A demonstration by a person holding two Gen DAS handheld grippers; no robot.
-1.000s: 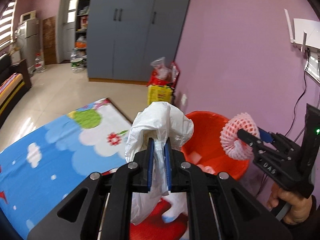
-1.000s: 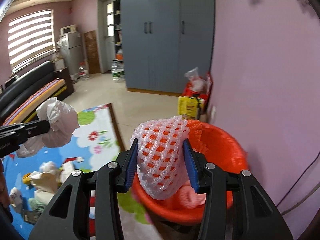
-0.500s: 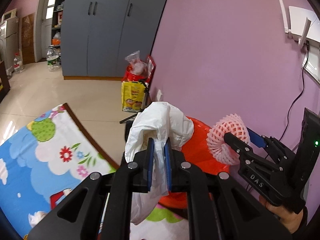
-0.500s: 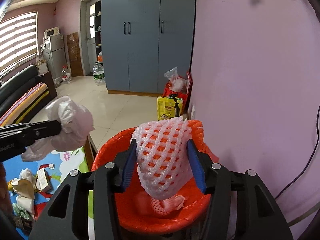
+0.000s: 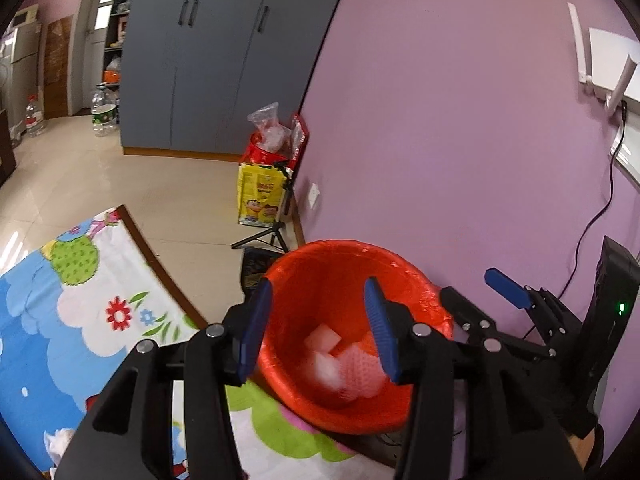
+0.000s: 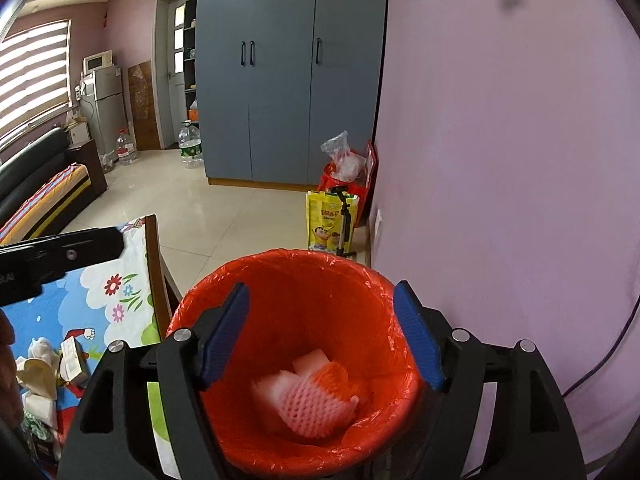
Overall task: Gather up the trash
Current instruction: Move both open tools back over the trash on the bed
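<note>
Orange bin (image 6: pixel 280 276) holds foam net (image 6: pixel 316 404); left gripper (image 5: pixel 318 326) and right gripper (image 6: pixel 320 340) opening, empty. Risk: fingers snagging the liner on withdrawal.

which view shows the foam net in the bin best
The right wrist view: the foam net lies sharp and unobstructed at the bottom of the orange bin. In the left wrist view it is blurred and partly behind a gripper finger.

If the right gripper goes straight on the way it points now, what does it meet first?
Most likely the pink foam net lying in the orange bin. The right gripper, jaws opening and empty, points down into the bin's mouth, though depth is hard to judge.
</note>
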